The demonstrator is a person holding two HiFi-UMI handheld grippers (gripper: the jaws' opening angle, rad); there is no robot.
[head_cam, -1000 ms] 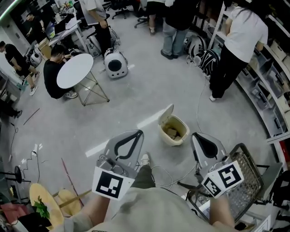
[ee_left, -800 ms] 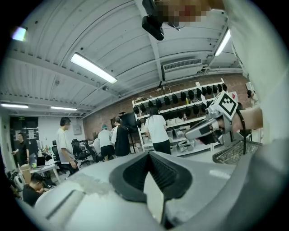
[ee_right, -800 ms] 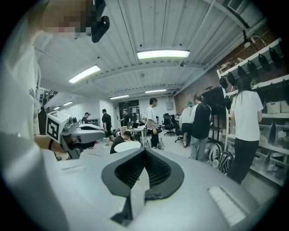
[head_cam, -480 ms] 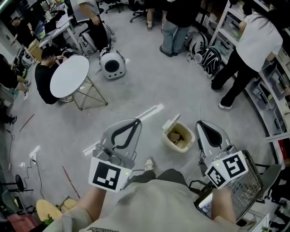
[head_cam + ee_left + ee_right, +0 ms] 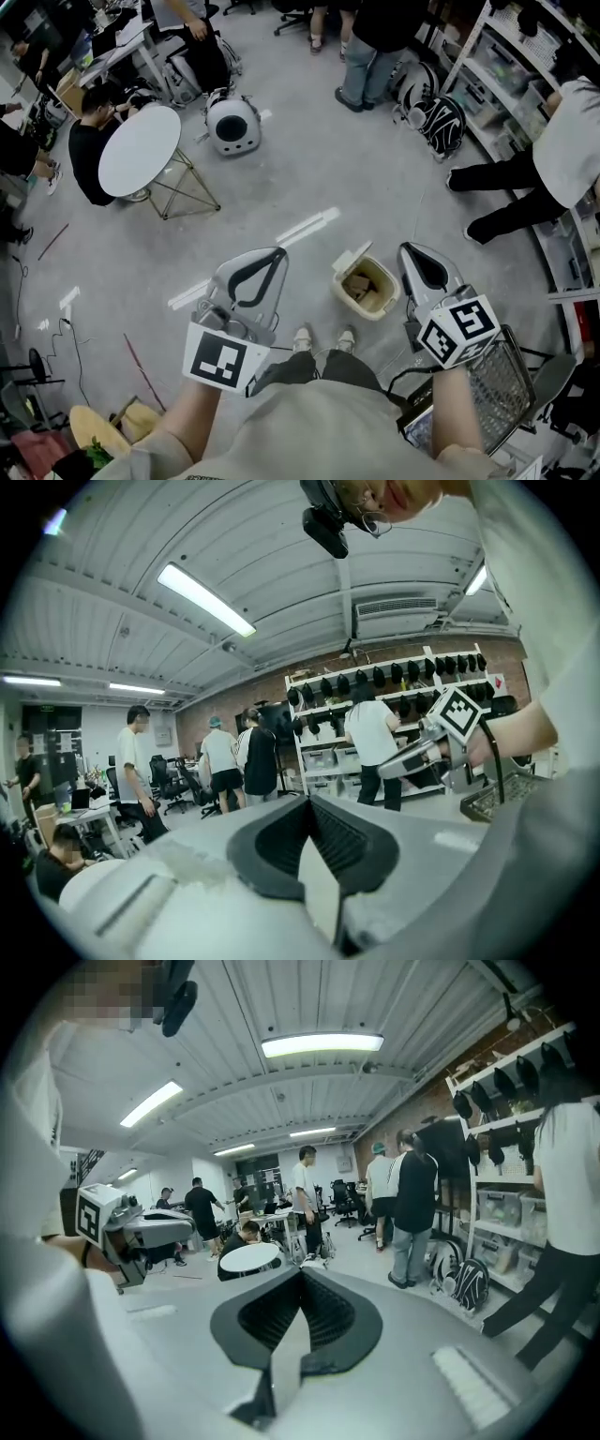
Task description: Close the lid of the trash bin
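A small cream trash bin (image 5: 367, 287) stands on the grey floor just ahead of the person's shoes, in the head view. Its lid (image 5: 347, 257) is tipped up at the bin's far left rim, and brown scraps show inside. My left gripper (image 5: 275, 254) hovers to the left of the bin, shut with nothing in it. My right gripper (image 5: 413, 253) hangs just right of the bin, also shut and empty. Neither touches the bin. In the left gripper view (image 5: 309, 803) and the right gripper view (image 5: 300, 1274) the jaws meet, and the bin is out of sight.
A wire basket (image 5: 503, 386) stands at the near right. A round white table (image 5: 141, 150) and a white domed carrier (image 5: 232, 123) are at the far left. Shelves (image 5: 525, 66) line the right side. Several people stand or sit round the room. A cable (image 5: 419, 220) trails beyond the bin.
The view has shifted forward: the bin now lies closer to the shoes, between the two grippers. The person in white at the right has moved further right. Both grippers stay shut.
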